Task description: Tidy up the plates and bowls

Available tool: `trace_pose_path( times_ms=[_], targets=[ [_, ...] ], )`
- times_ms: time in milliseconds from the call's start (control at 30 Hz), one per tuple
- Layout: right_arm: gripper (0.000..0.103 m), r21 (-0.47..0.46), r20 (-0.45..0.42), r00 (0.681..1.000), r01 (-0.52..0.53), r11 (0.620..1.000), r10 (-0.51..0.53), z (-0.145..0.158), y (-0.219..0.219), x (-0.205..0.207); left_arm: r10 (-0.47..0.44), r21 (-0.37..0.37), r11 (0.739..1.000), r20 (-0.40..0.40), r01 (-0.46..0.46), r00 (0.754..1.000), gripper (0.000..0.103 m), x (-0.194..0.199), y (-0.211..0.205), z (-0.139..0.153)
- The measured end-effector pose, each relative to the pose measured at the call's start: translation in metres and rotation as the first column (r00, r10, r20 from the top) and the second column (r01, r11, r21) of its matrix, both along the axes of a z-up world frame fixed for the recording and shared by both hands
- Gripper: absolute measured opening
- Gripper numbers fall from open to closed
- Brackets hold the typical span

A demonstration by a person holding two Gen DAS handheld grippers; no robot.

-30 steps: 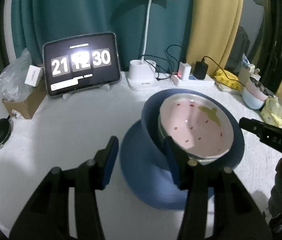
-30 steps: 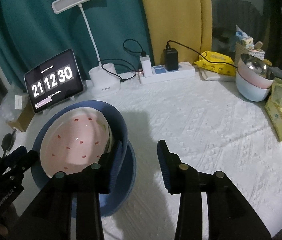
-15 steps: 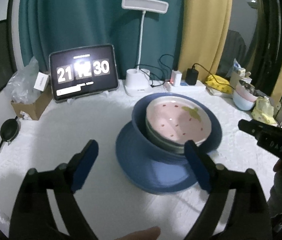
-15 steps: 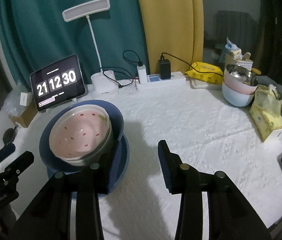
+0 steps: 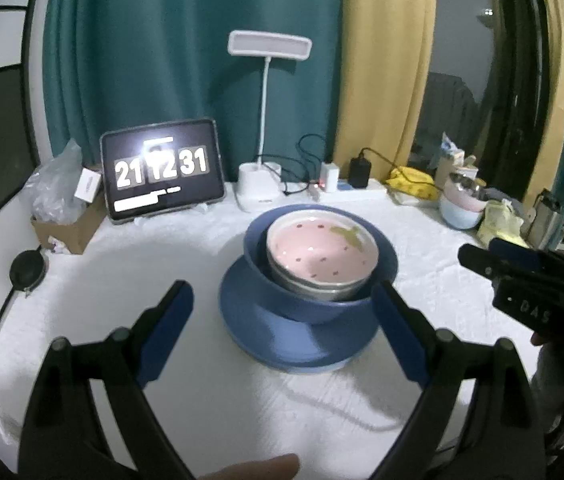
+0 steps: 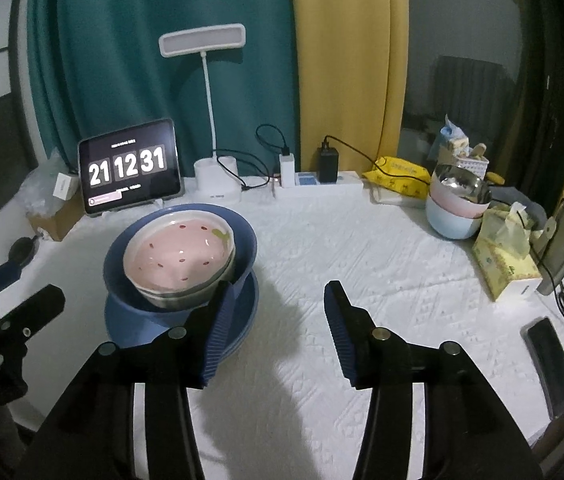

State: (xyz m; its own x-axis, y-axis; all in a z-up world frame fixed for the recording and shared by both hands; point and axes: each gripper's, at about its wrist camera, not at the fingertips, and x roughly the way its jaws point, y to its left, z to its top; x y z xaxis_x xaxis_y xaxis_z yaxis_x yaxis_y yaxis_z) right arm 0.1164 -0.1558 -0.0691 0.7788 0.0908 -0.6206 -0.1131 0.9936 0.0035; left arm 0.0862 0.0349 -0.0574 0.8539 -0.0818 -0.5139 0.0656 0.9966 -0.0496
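Note:
A pink strawberry-pattern bowl (image 5: 320,254) sits nested in a grey bowl, inside a blue bowl (image 5: 282,292), on a blue plate (image 5: 277,340). The stack also shows in the right wrist view (image 6: 179,256), left of centre on the white cloth. My left gripper (image 5: 282,308) is wide open and empty, pulled back in front of the stack. My right gripper (image 6: 275,312) is open and empty, just right of the stack, and shows in the left wrist view (image 5: 522,264).
A tablet clock (image 6: 129,170), desk lamp (image 6: 215,184) and power strip (image 6: 318,184) line the back. Stacked pastel bowls (image 6: 456,208), tissue packs (image 6: 502,260) and a phone (image 6: 550,348) are on the right. A cardboard box (image 5: 67,228) and a black puck (image 5: 27,270) are on the left.
My left gripper has let go of the blue bowl's rim, opened wide and drawn back. The right gripper has also pulled back. The stack now sits level on the plate.

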Motion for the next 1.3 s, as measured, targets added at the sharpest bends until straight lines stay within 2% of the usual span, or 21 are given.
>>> trace_pose_path(
  times_ms=[333, 800, 1300],
  targets=[
    [0.056, -0.018, 0.079, 0.997, 0.003, 1.000, -0.001, 0.024, 0.001, -0.034, -0.026, 0.027, 0.999, 0.122, 0.023, 0.992, 0.093, -0.033, -0.012, 0.025],
    [0.058, -0.024, 0.194, 0.981, 0.033, 0.999, -0.027, 0.065, -0.005, -0.077, -0.050, 0.031, 0.999, 0.259, 0.044, 0.965, 0.098, -0.070, -0.019, 0.062],
    [0.058, -0.025, 0.269, 0.963, 0.036, 0.999, -0.028, 0.089, -0.008, -0.099, -0.063, 0.031, 0.998, 0.331, 0.056, 0.942, 0.098, -0.095, -0.022, 0.086]
  ],
)
